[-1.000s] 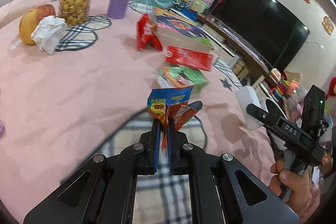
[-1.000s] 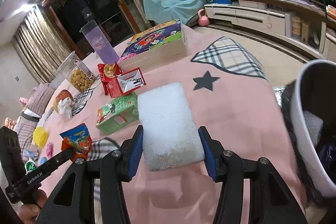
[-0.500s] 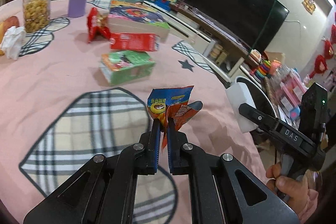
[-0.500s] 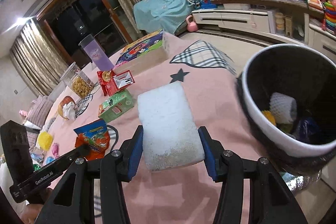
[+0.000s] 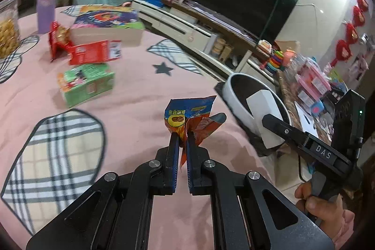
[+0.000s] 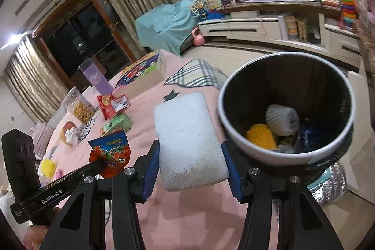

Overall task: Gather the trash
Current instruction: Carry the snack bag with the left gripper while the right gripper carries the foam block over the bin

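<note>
My left gripper (image 5: pixel 182 135) is shut on a crumpled orange and blue snack wrapper (image 5: pixel 191 113), held above the pink tablecloth; the same wrapper (image 6: pixel 110 152) shows at the lower left of the right wrist view. My right gripper (image 6: pixel 191 151) is shut on a white foam block (image 6: pixel 189 139), carried just left of a round white-rimmed trash bin (image 6: pixel 234 144) that holds a yellow piece, a white foam net and dark scraps. From the left wrist view the foam block (image 5: pixel 263 109) hangs over the bin (image 5: pixel 228 93) at the table's right edge.
On the pink table (image 5: pixel 140 90) lie a green box (image 5: pixel 85 83), a red carton (image 5: pixel 93 52), a red snack bag (image 5: pixel 57 38), a puzzle box (image 5: pixel 107 20), a purple cup (image 5: pixel 46 8) and a snack jar (image 5: pixel 8 27). A TV cabinet (image 6: pixel 269 25) stands beyond.
Both grippers have swung right toward the table's edge with their loads. The bin has come fully into the right wrist view and now appears behind the foam block in the left wrist view.
</note>
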The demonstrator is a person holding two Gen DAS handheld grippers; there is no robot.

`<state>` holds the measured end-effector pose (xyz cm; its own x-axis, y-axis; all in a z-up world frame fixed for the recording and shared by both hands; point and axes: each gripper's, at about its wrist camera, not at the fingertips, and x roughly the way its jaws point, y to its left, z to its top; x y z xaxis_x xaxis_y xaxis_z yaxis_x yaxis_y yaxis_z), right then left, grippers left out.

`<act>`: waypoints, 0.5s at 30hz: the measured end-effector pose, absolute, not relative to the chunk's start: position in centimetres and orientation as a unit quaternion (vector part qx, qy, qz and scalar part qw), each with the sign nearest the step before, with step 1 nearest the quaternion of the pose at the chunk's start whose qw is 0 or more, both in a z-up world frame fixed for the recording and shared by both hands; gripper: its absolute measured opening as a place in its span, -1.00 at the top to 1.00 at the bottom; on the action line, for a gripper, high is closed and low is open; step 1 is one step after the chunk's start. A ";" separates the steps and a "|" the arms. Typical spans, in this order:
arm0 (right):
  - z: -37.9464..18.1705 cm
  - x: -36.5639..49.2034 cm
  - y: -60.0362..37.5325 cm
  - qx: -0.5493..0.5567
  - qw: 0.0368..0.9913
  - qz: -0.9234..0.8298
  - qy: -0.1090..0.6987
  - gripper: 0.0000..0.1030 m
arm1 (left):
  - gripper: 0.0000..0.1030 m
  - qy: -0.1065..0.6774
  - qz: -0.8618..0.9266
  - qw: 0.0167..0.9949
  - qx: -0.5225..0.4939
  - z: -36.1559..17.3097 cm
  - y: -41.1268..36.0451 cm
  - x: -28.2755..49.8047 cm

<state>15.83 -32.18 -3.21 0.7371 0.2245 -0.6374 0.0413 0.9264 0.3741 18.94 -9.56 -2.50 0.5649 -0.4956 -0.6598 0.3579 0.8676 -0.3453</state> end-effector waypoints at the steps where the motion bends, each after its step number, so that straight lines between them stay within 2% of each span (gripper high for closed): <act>1: -3.1 15.7 -32.6 0.186 0.914 0.046 0.358 -0.01 | 0.90 0.399 -0.246 0.880 -0.083 -2.5 -10.0 19.1; 15: -2.6 14.6 -37.9 0.199 0.917 -0.001 0.345 -0.01 | 0.90 0.404 -0.290 0.866 -0.054 -1.8 -16.3 20.0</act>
